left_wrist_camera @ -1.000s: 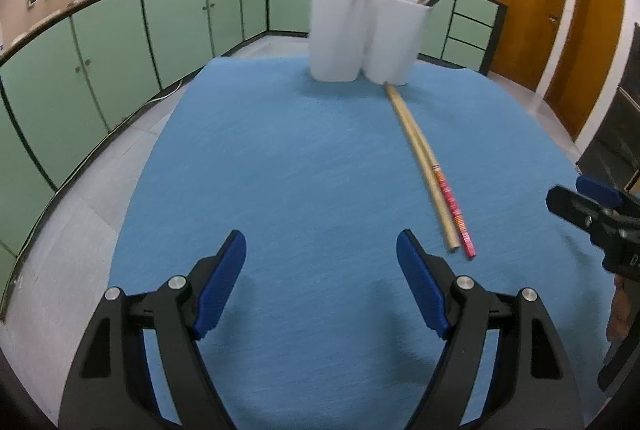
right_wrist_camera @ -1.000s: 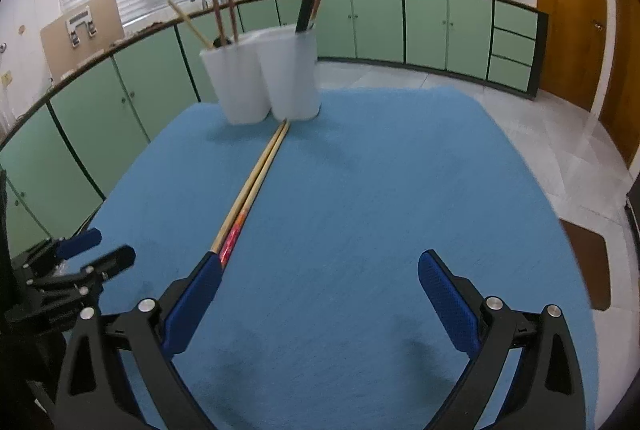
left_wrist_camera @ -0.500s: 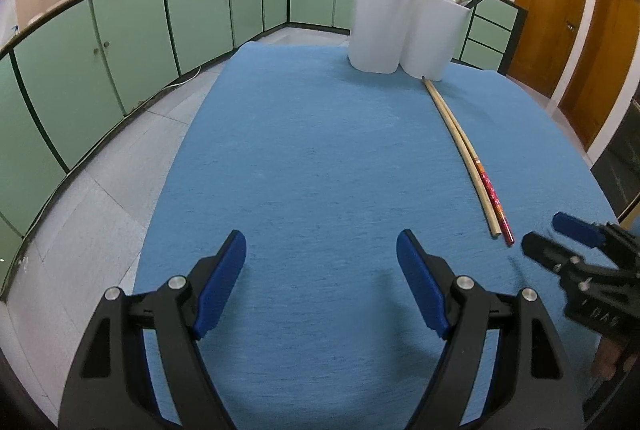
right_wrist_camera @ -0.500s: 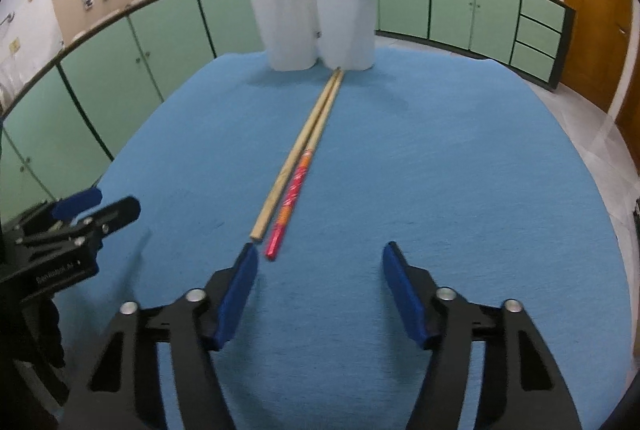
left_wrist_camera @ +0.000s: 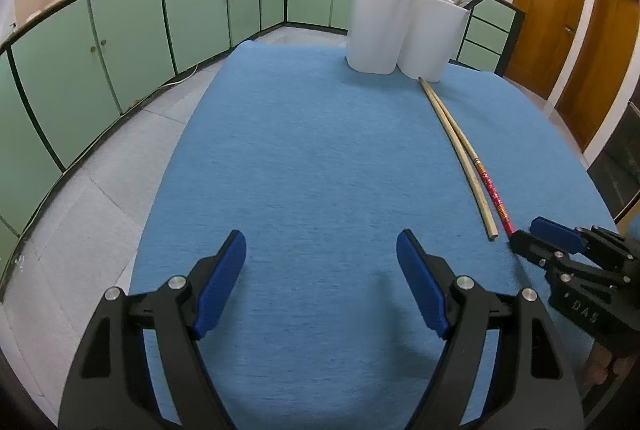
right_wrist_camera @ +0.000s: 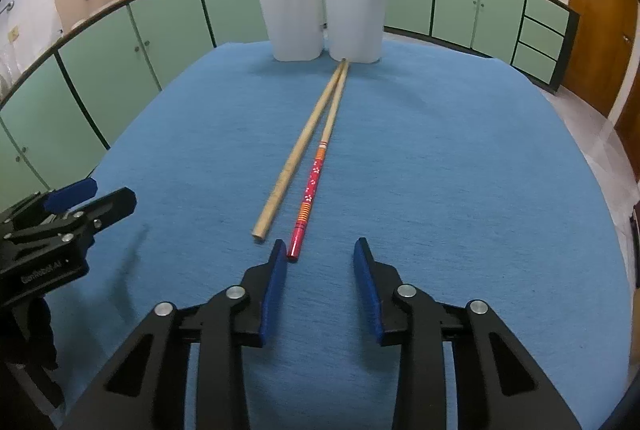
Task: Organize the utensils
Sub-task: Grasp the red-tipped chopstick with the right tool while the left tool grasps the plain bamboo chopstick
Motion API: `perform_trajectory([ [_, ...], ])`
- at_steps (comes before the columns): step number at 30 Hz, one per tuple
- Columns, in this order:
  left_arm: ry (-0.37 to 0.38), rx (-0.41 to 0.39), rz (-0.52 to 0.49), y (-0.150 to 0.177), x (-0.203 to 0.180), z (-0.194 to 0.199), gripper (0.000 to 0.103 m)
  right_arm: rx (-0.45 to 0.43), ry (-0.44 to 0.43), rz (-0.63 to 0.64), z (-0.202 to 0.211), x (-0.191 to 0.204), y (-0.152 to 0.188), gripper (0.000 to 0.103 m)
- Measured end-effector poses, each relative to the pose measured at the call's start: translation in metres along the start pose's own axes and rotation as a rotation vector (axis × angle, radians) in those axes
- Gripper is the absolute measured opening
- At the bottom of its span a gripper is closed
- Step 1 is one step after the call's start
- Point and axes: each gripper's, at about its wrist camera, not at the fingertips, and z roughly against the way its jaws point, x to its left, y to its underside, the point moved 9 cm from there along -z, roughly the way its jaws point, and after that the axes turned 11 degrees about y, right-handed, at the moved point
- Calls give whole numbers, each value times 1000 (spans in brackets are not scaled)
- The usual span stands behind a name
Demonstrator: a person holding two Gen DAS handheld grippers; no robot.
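Closing right tool (right_wrist_camera: 320, 250) just behind red chopstick (right_wrist_camera: 310, 190), nothing between jaws.

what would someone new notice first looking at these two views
Two long chopsticks lying side by side on the blue tablecloth: a plain bamboo chopstick and a red patterned chopstick. Their far tips reach the twin white holders at the table's far end, which already hold other sticks. The right gripper is closing just short of the red one's near end, nothing between its jaws yet.

Blue tablecloth (right_wrist_camera: 460, 158), 2 white holders (right_wrist_camera: 324, 18), plain tan chopstick (right_wrist_camera: 292, 166), red chopstick (right_wrist_camera: 310, 194) with seemingly floral white specks
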Motion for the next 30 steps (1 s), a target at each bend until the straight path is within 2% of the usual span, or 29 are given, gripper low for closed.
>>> perform_trajectory([
  [6, 10, 4, -5, 0, -5, -2, 76, 0, -61, -36, 7, -7, 6, 36],
  [12, 14, 5, -14, 2, -6, -2, 76, -9, -56, -12, 2, 4, 2, 35],
  [13, 14, 6, -13, 2, -7, -2, 76, -8, -52, -10, 1, 5, 0, 33],
  [18, 17, 11, -17, 2, -10, -4, 76, -3, -56, -6, -3, 5, -2, 6],
  [23, 38, 20, -32, 3, -25, -8, 76, -5, -65, -33, -1, -4, -1, 6],
  [30, 94, 34, -52, 6, -60, -17, 74, -13, -37, -71, 6, -38, 5, 6],
])
